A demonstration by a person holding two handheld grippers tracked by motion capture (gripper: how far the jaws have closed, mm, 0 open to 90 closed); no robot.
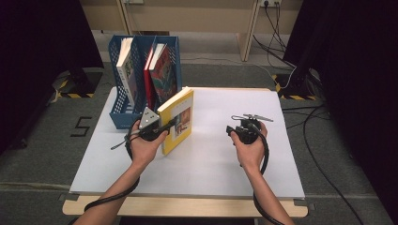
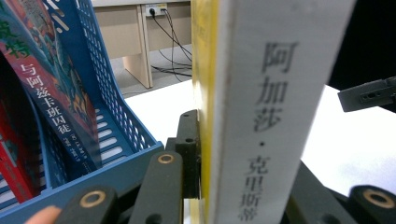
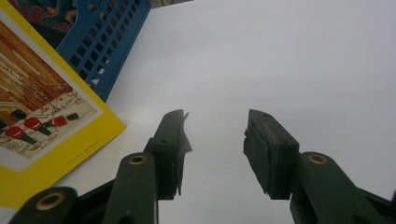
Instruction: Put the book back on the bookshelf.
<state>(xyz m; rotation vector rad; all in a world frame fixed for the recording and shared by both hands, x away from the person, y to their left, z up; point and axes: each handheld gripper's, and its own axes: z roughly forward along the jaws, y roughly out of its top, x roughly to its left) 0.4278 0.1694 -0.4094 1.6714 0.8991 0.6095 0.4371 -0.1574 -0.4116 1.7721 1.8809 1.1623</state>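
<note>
At the left of the table, a blue file rack is seen standing near the far-left corner, with a white-spined book leaning in its left compartment and a red book and a colourful-covered book in its right one. Just in front of the rack, a yellow book is held upright on its lower edge on the white table top, its picture cover turned toward the right. The book is clamped by the left gripper, whose jaws are pressed against both sides of it; in the left gripper view the white spine with dark characters is seen between the black jaws. Farther right, well apart from the book, the right gripper is held above the bare table top, its jaws parted with nothing between them.
</note>
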